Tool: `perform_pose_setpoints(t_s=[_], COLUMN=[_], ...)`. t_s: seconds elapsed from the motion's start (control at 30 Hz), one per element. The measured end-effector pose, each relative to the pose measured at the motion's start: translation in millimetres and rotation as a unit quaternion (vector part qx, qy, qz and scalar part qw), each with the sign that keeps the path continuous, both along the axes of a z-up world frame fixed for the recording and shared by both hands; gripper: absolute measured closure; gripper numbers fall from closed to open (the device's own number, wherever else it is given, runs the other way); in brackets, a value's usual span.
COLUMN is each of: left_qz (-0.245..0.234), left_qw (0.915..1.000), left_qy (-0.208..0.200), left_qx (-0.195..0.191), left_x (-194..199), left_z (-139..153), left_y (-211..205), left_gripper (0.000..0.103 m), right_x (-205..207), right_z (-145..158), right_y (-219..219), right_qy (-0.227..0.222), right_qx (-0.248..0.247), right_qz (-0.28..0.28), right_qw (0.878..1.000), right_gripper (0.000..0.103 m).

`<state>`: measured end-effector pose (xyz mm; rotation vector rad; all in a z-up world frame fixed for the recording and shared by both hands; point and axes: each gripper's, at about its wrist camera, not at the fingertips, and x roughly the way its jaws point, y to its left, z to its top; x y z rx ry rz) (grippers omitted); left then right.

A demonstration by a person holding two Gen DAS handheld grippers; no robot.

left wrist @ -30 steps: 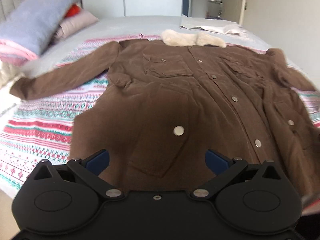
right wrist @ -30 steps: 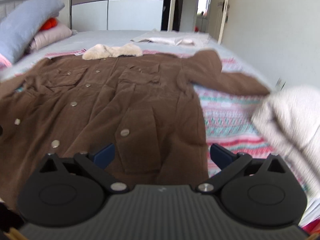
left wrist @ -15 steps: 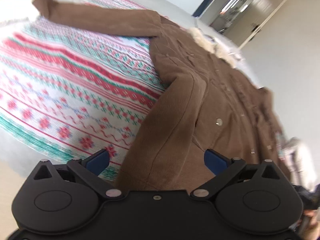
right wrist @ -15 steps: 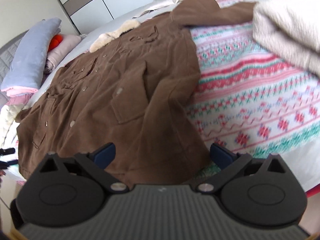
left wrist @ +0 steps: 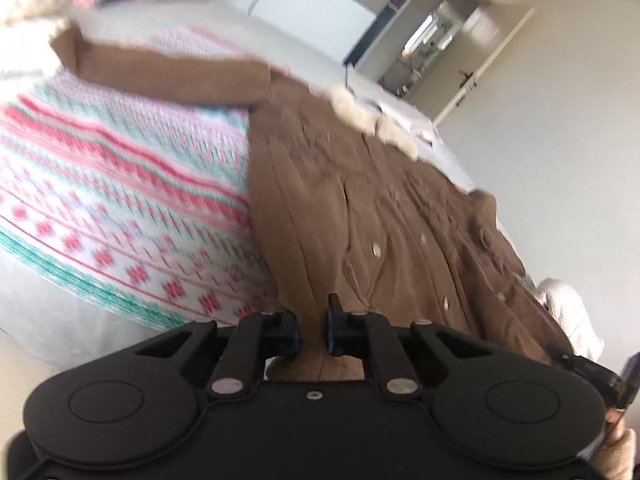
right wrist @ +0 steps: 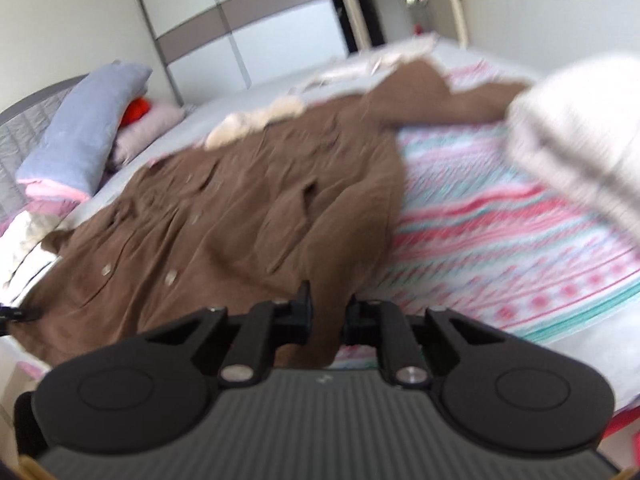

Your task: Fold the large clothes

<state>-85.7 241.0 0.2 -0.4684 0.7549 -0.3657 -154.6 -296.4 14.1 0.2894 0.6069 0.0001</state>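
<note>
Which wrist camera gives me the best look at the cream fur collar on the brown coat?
Right wrist: the cream fur collar lies nearly whole along the top of the brown corduroy coat, though blurred. Left wrist shows the collar foreshortened and equally blurred.

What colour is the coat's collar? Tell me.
Cream, fluffy collar on the brown coat; clearest in the right wrist view.

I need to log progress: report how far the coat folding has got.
Done: brown coat lies spread, front up, on the patterned blanket. In hand: left gripper and right gripper each pinch a bottom hem corner. Left: every fold; sleeves lie outstretched.
</note>
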Motion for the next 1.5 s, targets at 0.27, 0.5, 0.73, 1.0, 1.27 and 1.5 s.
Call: perform_pose_setpoints(t_s=[0.27,0.5,0.73,1.0,1.27,1.5], left_qz=[0.002,-0.017,0.051,0.199,0.35,0.379], left_qw=[0.9907,0.9709,0.9643,0.9544,0.9161,0.8971], left_qy=[0.069,0.06,-0.062,-0.073,-0.048,-0.06], left_qx=[0.117,0.231,0.252,0.21,0.189,0.218], left_x=[2,-4,12,119,230,268], left_z=[-38,-48,-5,-12,-57,-44], left_y=[-5,-15,17,83,150,154], left_gripper=[0.091,0.065,0.005,0.0,0.009,0.094], right_x=[-12,3,10,80,152,184], right_z=[-3,-47,-5,11,-12,-24], right_y=[-31,-32,-26,24,79,96], right_qy=[0.053,0.112,0.083,0.031,0.043,0.056], right_qx=[-0.05,-0.08,-0.144,-0.141,-0.148,-0.158], right_qz=[-0.049,-0.062,-0.09,-0.024,0.034,0.046], right_qw=[0.996,0.989,0.982,0.989,0.987,0.985], right_gripper=[0.092,0.078,0.027,0.01,0.009,0.009])
